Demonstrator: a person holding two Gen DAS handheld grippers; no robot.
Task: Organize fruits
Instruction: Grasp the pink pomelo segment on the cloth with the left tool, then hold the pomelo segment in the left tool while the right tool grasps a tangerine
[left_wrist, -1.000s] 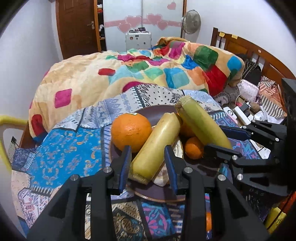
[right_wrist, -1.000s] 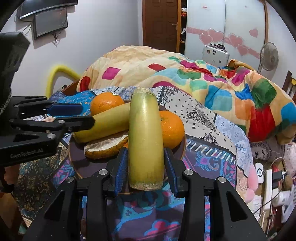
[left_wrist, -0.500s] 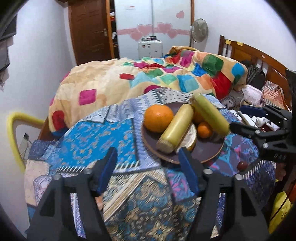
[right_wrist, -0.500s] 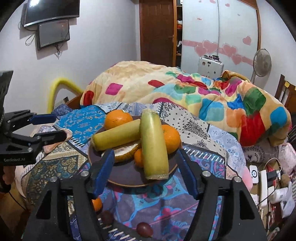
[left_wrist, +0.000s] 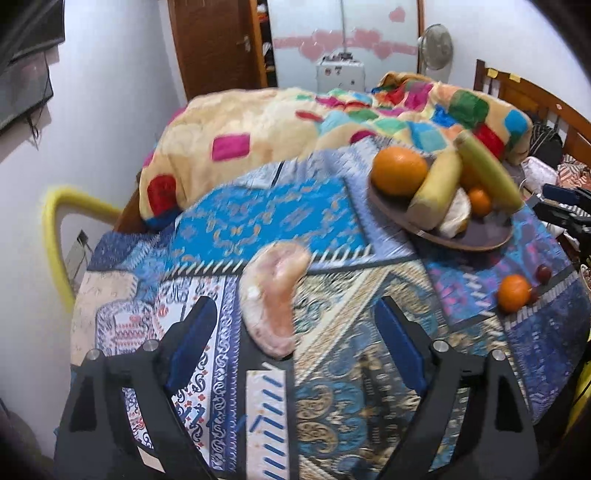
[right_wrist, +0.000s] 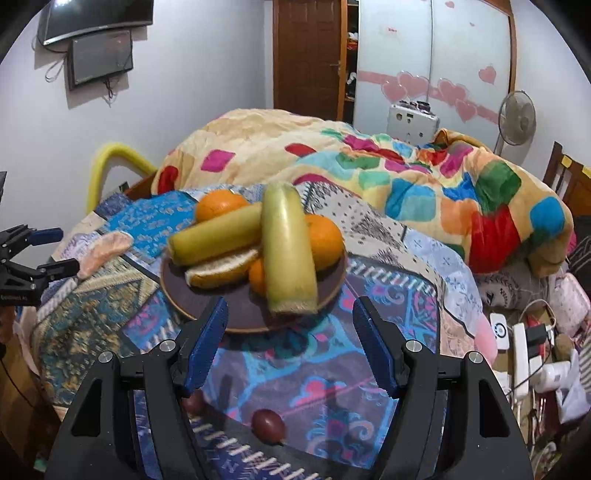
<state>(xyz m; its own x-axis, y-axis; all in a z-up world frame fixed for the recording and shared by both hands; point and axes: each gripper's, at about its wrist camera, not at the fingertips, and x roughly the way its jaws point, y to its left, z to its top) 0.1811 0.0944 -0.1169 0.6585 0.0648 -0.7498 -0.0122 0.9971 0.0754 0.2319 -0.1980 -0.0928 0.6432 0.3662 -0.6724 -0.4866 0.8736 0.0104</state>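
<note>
Patterned cloth (left_wrist: 266, 206): plate (right_wrist: 243, 314), two green-yellow cylinders (right_wrist: 288, 251), one pink wedge (left_wrist: 273, 295).

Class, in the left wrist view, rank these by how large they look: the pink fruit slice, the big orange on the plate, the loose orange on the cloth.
1. pink fruit slice, though it lies nearest the camera
2. big orange
3. loose orange

Even, cool indoor light fills both views, with no hard shadows. The left wrist view is smeared by motion blur: the patterned tabletop cloth (left_wrist: 258, 229) and the wardrobe hearts (left_wrist: 332, 38) are streaked. The right wrist view is sharper, though the plate of fruit (right_wrist: 255, 314) is slightly soft. Both fisheye frames bend straight lines and darken at the corners.
</note>
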